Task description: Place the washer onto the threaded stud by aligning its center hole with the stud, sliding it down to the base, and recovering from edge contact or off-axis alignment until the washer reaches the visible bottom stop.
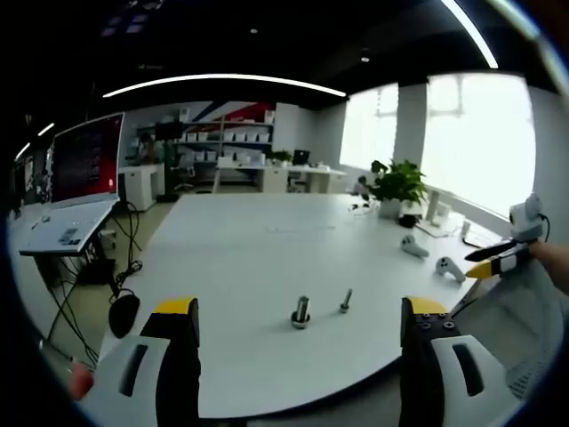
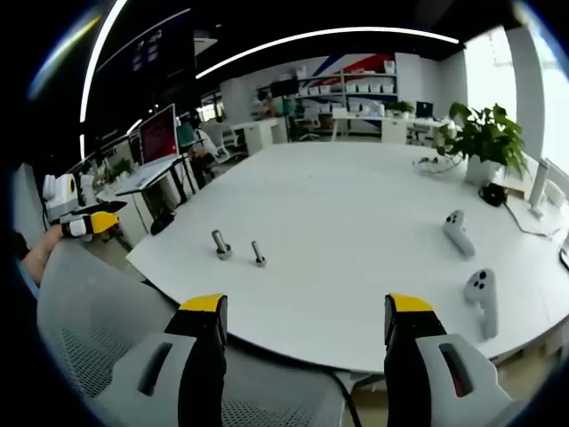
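Two small metal pieces stand upright on the white table (image 1: 267,240): a thicker threaded stud (image 1: 300,313) with a wider ring at its base, and a thinner bolt (image 1: 345,302) to its right. In the right gripper view the stud (image 2: 220,245) and the bolt (image 2: 258,254) sit near the table's edge. I cannot make out a separate washer. My left gripper (image 1: 300,307) is open and empty, back from the table edge. My right gripper (image 2: 308,304) is also open and empty, and it shows at the right (image 1: 500,258) in a hand. The left gripper (image 2: 93,222) shows at the far left.
Two white handheld controllers (image 2: 456,231) (image 2: 480,294) lie on the table's right side, with a potted plant (image 2: 484,138) behind them. A grey mesh chair back (image 2: 89,338) stands below the table edge. A laptop and screen (image 1: 84,165) sit on a side desk, with cables under it.
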Motion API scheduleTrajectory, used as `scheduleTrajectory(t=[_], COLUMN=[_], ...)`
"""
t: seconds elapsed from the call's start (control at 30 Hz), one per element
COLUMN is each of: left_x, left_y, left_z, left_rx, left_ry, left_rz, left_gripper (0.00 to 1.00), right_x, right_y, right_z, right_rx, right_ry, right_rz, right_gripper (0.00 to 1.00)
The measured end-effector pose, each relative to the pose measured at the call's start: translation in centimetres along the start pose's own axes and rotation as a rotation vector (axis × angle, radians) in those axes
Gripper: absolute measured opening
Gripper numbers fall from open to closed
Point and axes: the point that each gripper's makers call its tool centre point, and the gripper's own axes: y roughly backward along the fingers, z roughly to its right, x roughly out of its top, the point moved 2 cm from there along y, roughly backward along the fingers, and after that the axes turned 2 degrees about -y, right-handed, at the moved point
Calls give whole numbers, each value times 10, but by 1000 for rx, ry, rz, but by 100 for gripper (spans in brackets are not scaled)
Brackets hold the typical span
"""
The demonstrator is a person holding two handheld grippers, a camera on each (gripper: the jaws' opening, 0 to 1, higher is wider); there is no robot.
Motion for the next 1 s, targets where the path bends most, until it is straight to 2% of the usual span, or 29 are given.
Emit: scheduleTrajectory(t=[0.57, 1.0], left_x=[0, 0], left_y=[-1, -2], left_z=[1, -2], left_rx=[-13, 12], left_ry=[7, 13], left_rz=[3, -5], left_gripper=[90, 89], right_x=[-4, -4], right_y=[-2, -2], right_z=[-2, -4], right_rx=[1, 7], right_ry=[-15, -12], right_rz=[-19, -23], right_gripper=[70, 66])
